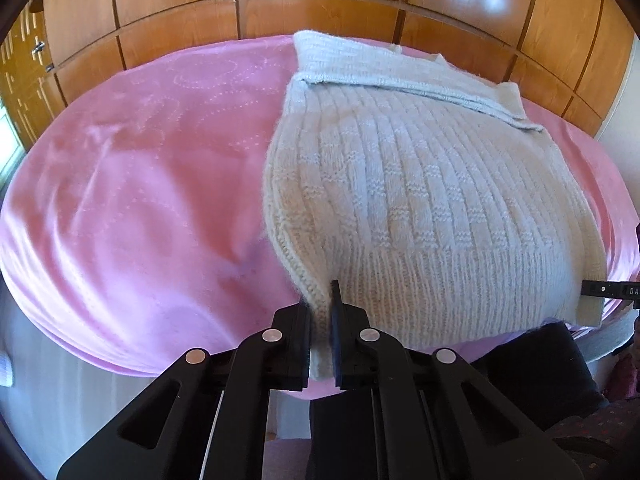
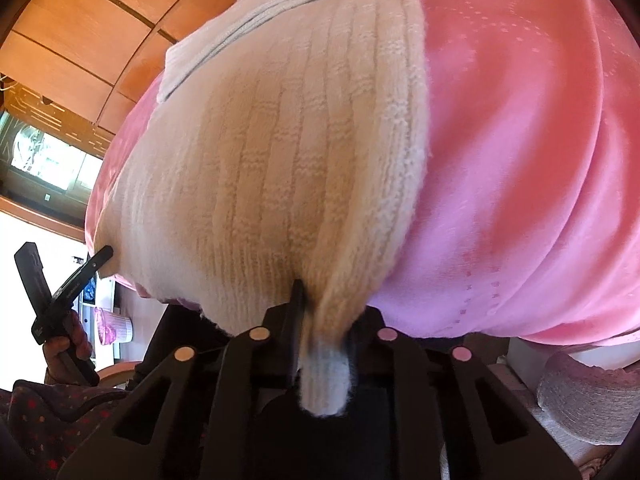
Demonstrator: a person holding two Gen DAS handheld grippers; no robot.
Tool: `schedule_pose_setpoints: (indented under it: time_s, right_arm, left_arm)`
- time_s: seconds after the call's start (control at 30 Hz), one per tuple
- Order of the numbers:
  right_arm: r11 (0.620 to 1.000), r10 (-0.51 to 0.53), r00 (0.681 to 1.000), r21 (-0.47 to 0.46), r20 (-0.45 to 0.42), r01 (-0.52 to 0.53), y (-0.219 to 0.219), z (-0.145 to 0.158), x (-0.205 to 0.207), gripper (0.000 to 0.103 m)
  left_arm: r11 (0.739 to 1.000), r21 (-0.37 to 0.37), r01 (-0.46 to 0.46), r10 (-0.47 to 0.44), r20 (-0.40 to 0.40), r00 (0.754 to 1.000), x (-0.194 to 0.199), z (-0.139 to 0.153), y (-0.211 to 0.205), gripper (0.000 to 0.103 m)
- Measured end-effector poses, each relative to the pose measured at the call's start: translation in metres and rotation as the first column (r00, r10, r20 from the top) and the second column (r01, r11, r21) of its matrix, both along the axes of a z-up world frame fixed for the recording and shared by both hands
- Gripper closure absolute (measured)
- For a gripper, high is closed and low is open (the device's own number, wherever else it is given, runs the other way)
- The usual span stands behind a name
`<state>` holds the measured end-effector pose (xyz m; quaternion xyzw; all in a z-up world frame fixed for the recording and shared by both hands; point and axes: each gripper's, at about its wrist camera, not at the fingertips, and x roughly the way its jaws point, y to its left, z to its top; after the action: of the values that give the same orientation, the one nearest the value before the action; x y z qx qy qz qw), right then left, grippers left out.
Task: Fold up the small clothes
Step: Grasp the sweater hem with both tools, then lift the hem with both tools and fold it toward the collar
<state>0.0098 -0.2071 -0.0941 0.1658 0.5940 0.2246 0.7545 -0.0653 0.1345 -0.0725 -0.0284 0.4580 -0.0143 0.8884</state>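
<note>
A cream ribbed knit sweater (image 1: 420,184) lies on a pink blanket (image 1: 140,200), its sleeves folded across the far end. My left gripper (image 1: 320,300) is shut on the near left corner of the sweater's hem. In the right wrist view the same sweater (image 2: 280,160) fills the middle, and my right gripper (image 2: 320,320) is shut on a bunched corner of its hem, with a tuft of knit hanging out behind the fingers. The other gripper (image 2: 68,292) shows at the left of that view, at the sweater's other corner, held by a hand.
The pink blanket (image 2: 520,160) covers a bed with a white side (image 1: 60,380). Wooden panelled cupboards (image 1: 320,0) stand behind the bed. A dark patterned cloth (image 2: 52,420) is at the near edge. A grey knit item (image 2: 580,400) lies low right.
</note>
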Motion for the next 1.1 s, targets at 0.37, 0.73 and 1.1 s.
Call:
schedule_pose_setpoints:
  time_s: [0.37,0.73,1.1]
  right_arm:
    - [0.992,0.037,0.999,0.119,0.032,-0.041,0.009,0.027,0.006,0.095]
    - [0.954,-0.06,0.988,0.3,0.145,0.014,0.012,0.07,0.071,0.095]
    - [0.917,-0.318,0.948,0.262,0.024,0.301,-0.019,0.03,0.186,0.093]
  left_arm:
    - [0.998,-0.063,0.006,-0.004,0.02,1.0,-0.001,0.017,0.004,0.097]
    - [0.916,-0.394,0.076,-0.019,0.148,0.989,0.053,0.072,0.033,0.098]
    - [0.887,-0.462,0.002,0.016,0.035,0.999,0.209,0.046,0.029,0.098]
